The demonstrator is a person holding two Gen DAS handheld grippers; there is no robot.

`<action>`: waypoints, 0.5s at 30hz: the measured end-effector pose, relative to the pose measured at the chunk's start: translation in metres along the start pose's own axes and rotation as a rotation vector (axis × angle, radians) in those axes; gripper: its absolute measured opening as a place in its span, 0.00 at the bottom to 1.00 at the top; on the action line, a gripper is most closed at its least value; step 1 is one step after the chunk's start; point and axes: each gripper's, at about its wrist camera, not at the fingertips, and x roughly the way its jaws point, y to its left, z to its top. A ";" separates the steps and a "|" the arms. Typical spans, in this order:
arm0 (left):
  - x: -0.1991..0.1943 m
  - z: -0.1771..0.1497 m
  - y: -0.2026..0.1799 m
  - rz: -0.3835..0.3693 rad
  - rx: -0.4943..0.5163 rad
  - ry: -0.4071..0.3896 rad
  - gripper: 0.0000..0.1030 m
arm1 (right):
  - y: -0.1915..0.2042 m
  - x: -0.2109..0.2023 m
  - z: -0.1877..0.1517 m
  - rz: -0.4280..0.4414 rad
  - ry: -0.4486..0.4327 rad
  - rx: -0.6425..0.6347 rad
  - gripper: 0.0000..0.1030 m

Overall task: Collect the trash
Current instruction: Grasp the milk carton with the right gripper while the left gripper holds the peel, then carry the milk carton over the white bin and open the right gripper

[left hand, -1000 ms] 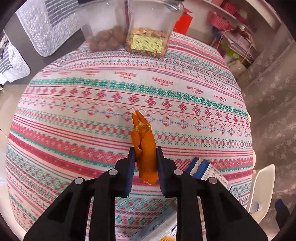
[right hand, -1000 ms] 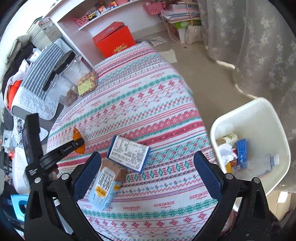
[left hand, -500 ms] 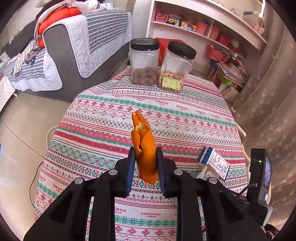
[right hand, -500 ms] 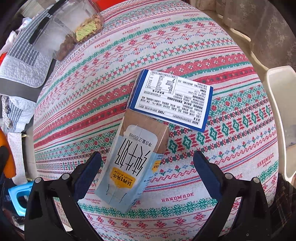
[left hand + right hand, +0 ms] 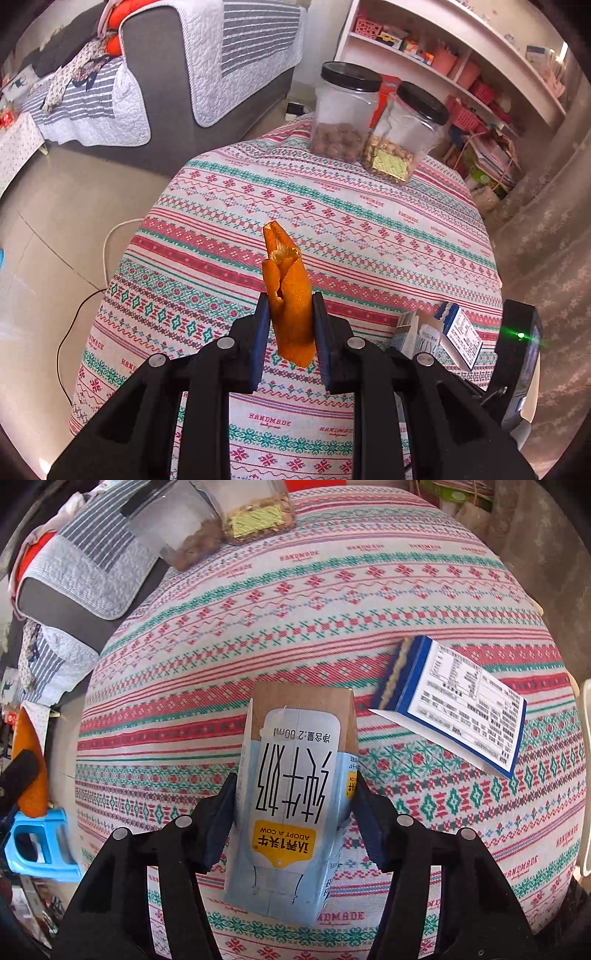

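Observation:
My left gripper [image 5: 289, 328] is shut on an orange peel [image 5: 290, 295] and holds it high above the patterned tablecloth [image 5: 332, 229]. The peel also shows at the left edge of the right wrist view [image 5: 31, 760]. My right gripper [image 5: 293, 812] has closed around a light blue milk carton [image 5: 291, 805] that lies on the cloth; both pads touch its sides. A blue and white box [image 5: 458, 701] lies just to the carton's right. Carton and box also show in the left wrist view [image 5: 424, 336], beside the right gripper's body.
Two black-lidded jars [image 5: 347, 114] with nuts stand at the table's far edge. A grey sofa [image 5: 177, 70] and shelves [image 5: 443, 55] lie beyond. A blue stool [image 5: 40, 845] stands on the floor at the left. A curtain [image 5: 546, 240] hangs at the right.
My left gripper has risen and pulled back with the peel. My right gripper has come down over the milk carton and closed from wide open onto its sides.

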 end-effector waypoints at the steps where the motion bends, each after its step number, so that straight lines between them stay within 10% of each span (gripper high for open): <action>1: 0.002 0.000 0.006 0.006 -0.013 0.005 0.22 | 0.004 -0.002 0.003 0.017 -0.010 -0.008 0.55; 15: -0.028 0.013 0.034 -0.005 -0.096 -0.111 0.22 | 0.036 -0.081 0.037 0.185 -0.299 -0.158 0.55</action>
